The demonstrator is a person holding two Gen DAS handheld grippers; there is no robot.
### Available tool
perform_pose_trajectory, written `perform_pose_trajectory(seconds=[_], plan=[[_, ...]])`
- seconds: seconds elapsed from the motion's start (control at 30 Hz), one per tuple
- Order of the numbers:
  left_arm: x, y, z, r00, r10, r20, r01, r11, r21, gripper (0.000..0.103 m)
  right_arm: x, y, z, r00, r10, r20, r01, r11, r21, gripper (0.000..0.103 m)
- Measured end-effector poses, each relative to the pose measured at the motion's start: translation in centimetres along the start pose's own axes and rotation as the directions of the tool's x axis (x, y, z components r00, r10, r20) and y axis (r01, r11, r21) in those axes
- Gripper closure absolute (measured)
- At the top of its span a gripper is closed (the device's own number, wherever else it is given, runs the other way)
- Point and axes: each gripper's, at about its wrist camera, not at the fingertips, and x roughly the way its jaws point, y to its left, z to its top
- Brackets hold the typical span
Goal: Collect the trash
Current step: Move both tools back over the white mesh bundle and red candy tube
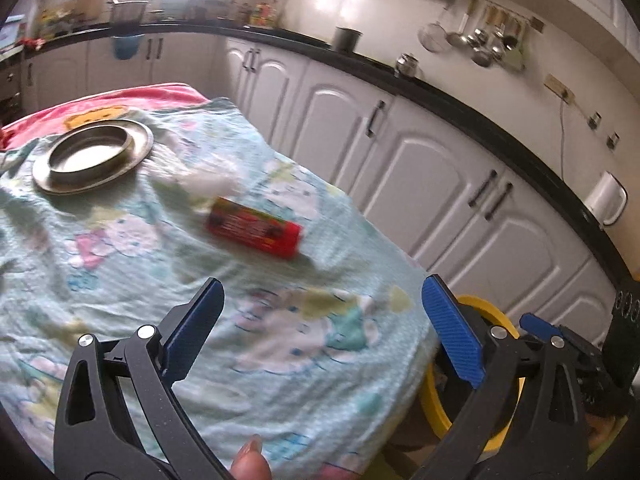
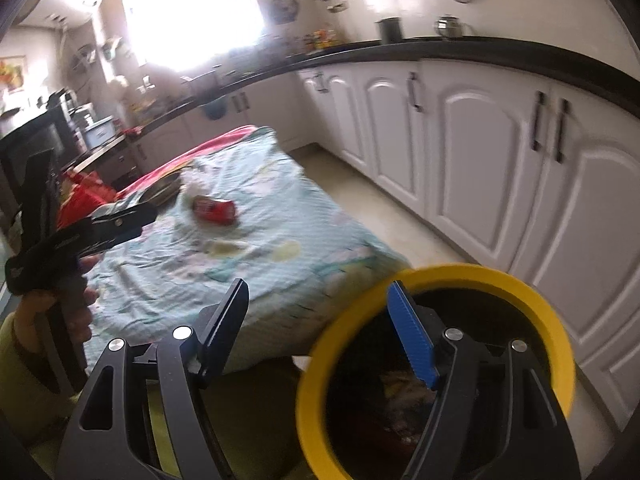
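Now both grippers, left gripper and right gripper, tilt downward, empty.

Cloth: pale aqua, pastel cartoon print in pink, white, yellow. Under it a pink blanket. Wrapper: red, dark print. Bin rim: yellow. Plate: dull steel. Cabinets: white, black handles. Gripper pads: blue.

Kitchen: white arched-panel cabinets with dark handles under a black countertop, pale tiled wall behind. Blown-out window at the far end, pale floor. Utensils hang on a wall rail.
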Motion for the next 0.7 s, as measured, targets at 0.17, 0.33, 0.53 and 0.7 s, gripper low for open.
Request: perform_pose_trajectory(seconds=[0.17, 0.33, 0.53, 0.7], plan=[[-0.5, 3.1, 1.7, 0.999, 0.034, 0.031, -0.032, 0.997, -0.064, 0.012, 3.2, 3.2, 2.1, 0.995, 0.089, -0.034, -0.091, 0.993, -0.077, 0.034], [-0.2, 6.4, 3.8, 0.998, 0.053, 0.026, -0.049, 0.99, -0.134, 0.012, 6.5, 7.0, 4.1, 0.988, 0.141, -0.061, -0.151, 0.966, -0.211, 0.033], [1.1, 9.4, 5.3, 0.998, 0.07, -0.002, -0.069, 0.978, -0.197, 0.012, 11.5, 10.0, 5.8, 0.982, 0.153, -0.109, -0.18, 0.932, -0.313, 0.033], [2.5, 10.7, 6.4, 0.997, 0.076, -0.028, -0.08, 0.973, -0.219, 0.012, 15.5, 11.1, 6.8, 0.979, 0.143, -0.147, -0.187, 0.917, -0.352, 0.033]])
